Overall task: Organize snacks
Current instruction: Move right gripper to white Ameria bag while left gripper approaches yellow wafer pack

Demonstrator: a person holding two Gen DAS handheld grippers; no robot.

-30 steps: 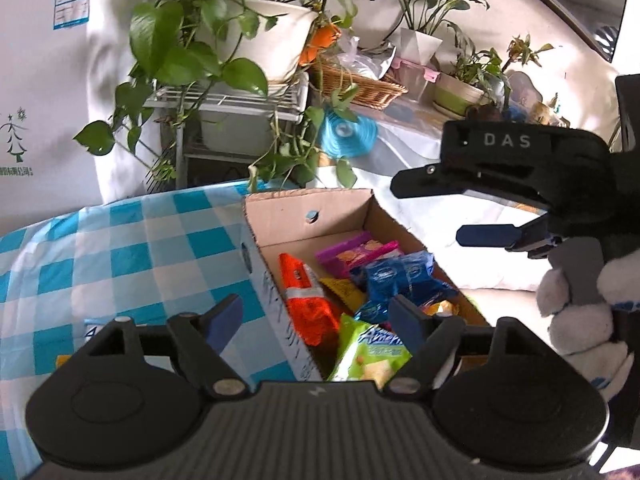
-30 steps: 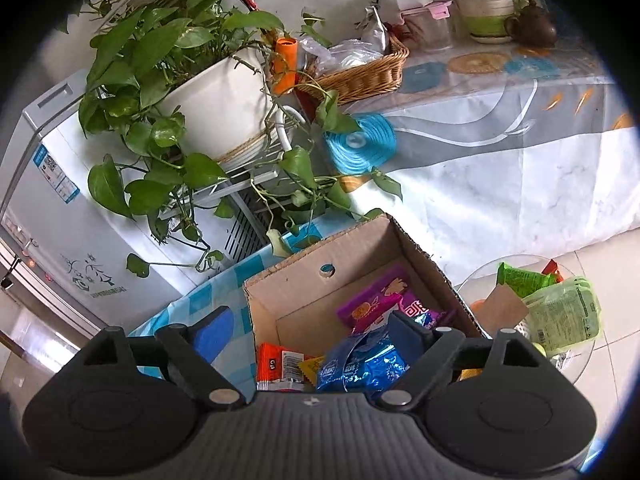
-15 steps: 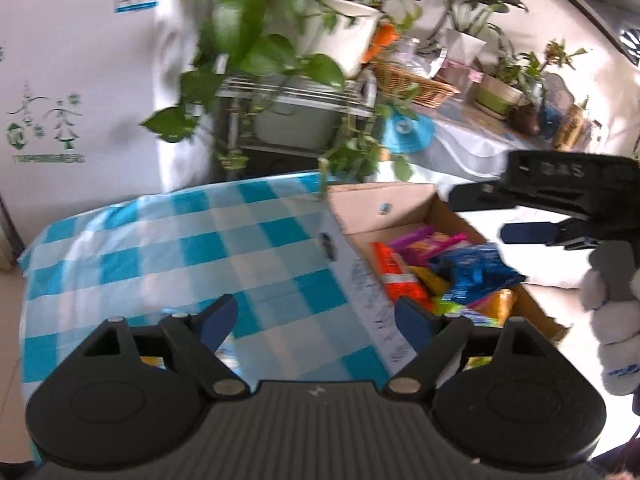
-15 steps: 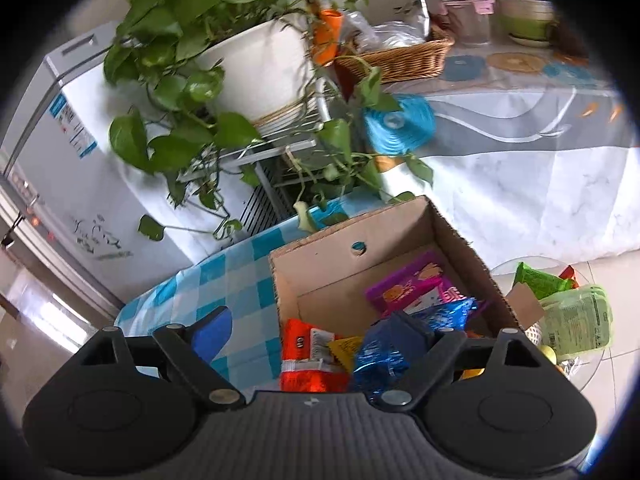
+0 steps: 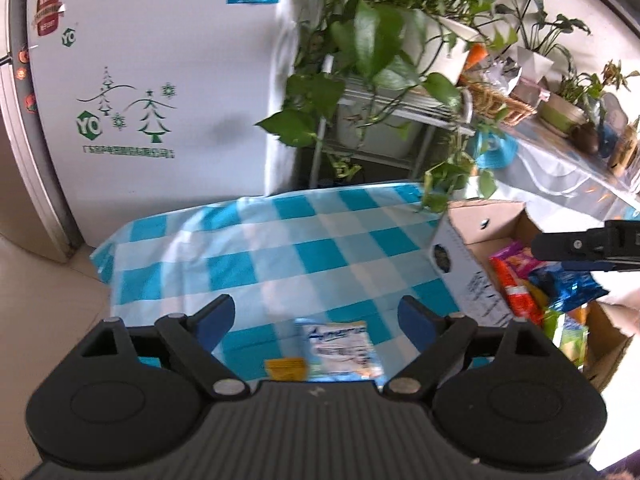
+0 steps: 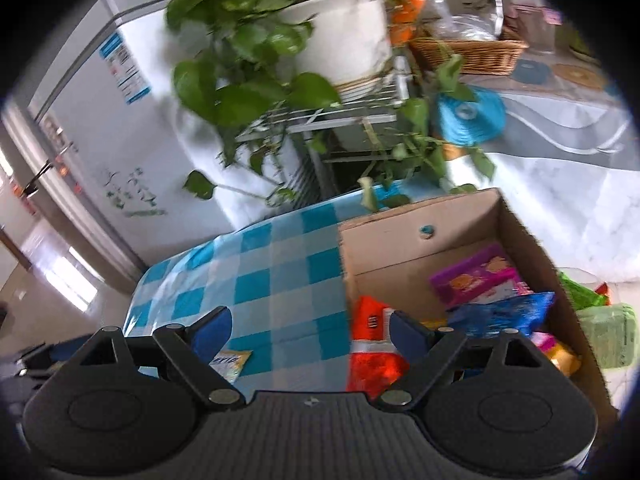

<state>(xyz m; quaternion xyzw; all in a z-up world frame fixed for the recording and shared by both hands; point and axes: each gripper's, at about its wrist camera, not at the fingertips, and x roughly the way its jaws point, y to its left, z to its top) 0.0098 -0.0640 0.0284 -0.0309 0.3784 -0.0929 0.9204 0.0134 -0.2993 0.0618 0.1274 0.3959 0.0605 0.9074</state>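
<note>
A cardboard box stands at the right end of a blue-checked table and holds several snack packs: orange, purple, blue. My left gripper is open and empty above a pale blue snack bag and a small yellow packet lying on the cloth. My right gripper is open and empty over the box's left wall; its black body shows over the box in the left wrist view. A yellow-edged packet lies by its left finger.
A white fridge stands behind the table. A leafy potted plant on a wire rack hangs over the table's far edge. A wicker basket and pots sit on a counter at the right. Green packs lie beyond the box.
My left gripper has swung left from over the box to over the cloth, bringing the pale blue bag into view. My right gripper has also shifted left; the blue pack now lies in the box.
</note>
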